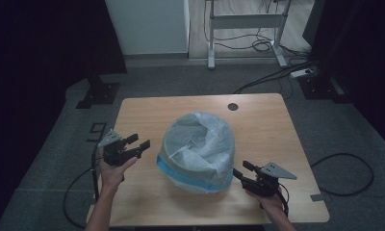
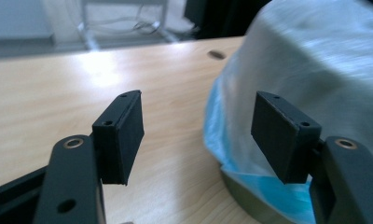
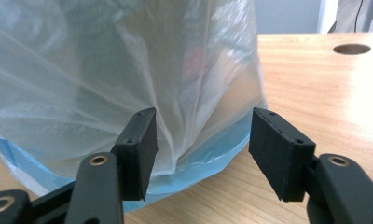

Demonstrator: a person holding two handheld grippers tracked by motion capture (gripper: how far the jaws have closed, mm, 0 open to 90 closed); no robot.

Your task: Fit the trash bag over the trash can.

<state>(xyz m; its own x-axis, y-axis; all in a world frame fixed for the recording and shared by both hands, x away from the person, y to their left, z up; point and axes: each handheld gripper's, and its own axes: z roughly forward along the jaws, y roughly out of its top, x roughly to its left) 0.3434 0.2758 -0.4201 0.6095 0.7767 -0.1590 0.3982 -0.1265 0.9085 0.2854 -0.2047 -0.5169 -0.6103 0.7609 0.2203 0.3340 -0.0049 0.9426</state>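
Note:
A round bin (image 1: 196,151) stands mid-table, draped in a thin translucent plastic bag with a blue band (image 1: 190,179) along its lower edge. My left gripper (image 1: 136,143) hovers just left of it, jaws open and empty; in the left gripper view the left gripper (image 2: 201,135) faces bare wood with the bagged bin (image 2: 315,79) at the right. My right gripper (image 1: 242,169) sits at the bin's lower right, open; in the right gripper view the right gripper (image 3: 201,149) points at the bag (image 3: 119,70), whose plastic hangs just beyond the pads without being pinched.
The wooden table (image 1: 258,125) has a round cable hole (image 1: 233,106) at the back. A desk frame (image 1: 246,21) and cables (image 1: 277,74) lie on the floor beyond. A cable loop (image 1: 347,173) trails off the table's right side.

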